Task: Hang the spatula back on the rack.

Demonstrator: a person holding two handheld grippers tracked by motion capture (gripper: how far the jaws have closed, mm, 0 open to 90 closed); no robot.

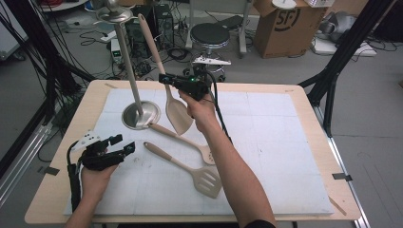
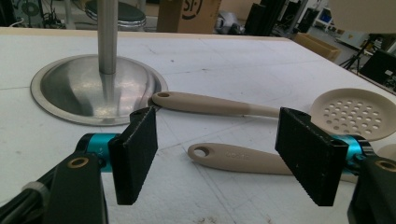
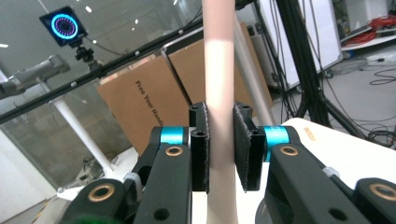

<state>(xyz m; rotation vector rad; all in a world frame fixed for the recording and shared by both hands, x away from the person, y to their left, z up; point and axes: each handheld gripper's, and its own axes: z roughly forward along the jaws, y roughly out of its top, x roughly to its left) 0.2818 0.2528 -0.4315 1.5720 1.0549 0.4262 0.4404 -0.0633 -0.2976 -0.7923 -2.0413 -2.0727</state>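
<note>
Spoon [image 1: 177, 113] hangs beside the stand [image 1: 140, 115], looks light, stiff, smooth. My right gripper [image 3: 219, 147] is clamped mid-handle; I'd grip nearer the bowl. Left gripper [image 2: 224, 154] gapes, empty.

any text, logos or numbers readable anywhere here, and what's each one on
"SF" logo, partly cut off: on the cardboard box on the floor beyond the table, also seen in the left gripper view.
"Free Your Hand", cut off at the end: on the cardboard sheet in the right gripper view.
Embossed mark on the nearer spatula handle: too faint to read.
</note>
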